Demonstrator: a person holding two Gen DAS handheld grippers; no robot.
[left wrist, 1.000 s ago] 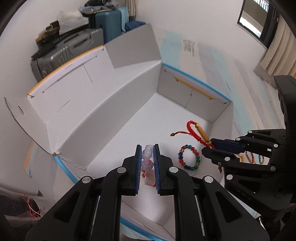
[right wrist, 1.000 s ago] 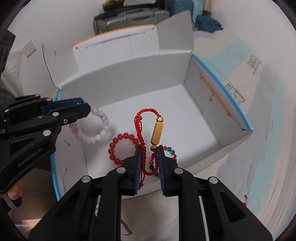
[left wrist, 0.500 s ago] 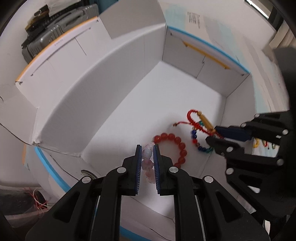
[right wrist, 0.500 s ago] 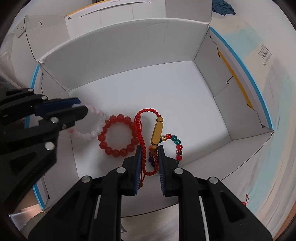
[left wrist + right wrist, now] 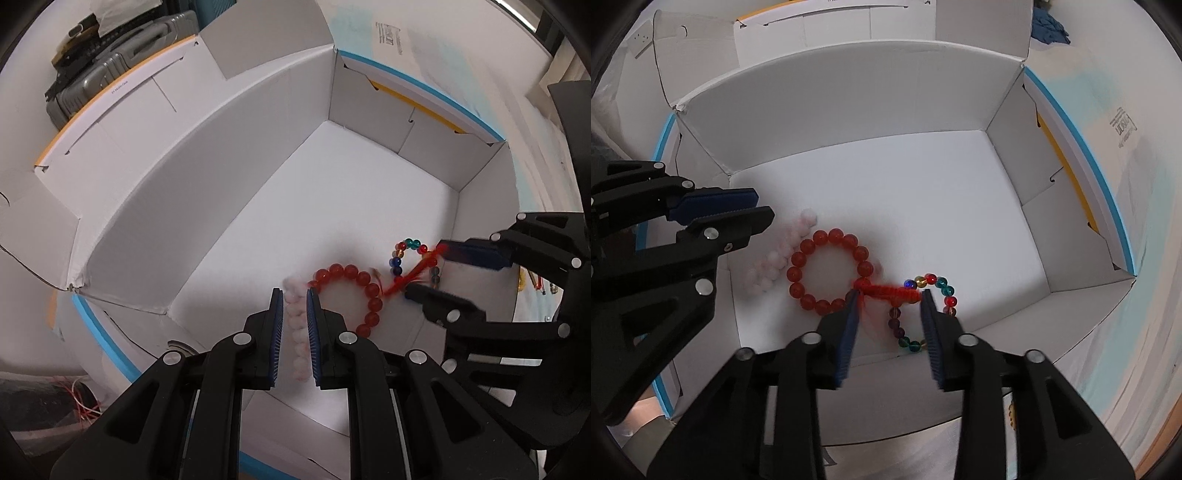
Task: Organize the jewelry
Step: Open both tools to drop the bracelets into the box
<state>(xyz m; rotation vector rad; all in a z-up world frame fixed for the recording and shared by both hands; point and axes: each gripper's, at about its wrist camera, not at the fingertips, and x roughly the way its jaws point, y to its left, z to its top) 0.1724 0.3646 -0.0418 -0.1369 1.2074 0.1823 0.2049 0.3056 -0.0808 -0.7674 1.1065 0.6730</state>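
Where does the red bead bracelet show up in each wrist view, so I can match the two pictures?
Left wrist view: red bead bracelet lies on the box floor, lower centre-right, just right of the left hand-held gripper.
Right wrist view: red bead bracelet sits left of centre, just up-left of the right hand-held gripper.
Shared landmark: the multicolour bead bracelet, close to its right in both.

walls point(image 5: 33, 85): white | grey suitcase point(image 5: 96, 88): far corner | window point(image 5: 554, 26): upper right

Red bead bracelet point(image 5: 829, 272) lies flat on box floor point(image 5: 905, 192), w/ pale pink bead bracelet point(image 5: 775, 258) blurred at its left and red cord bracelet point(image 5: 886, 290) blurred across multicolor bead bracelet point(image 5: 923, 314) at its right.
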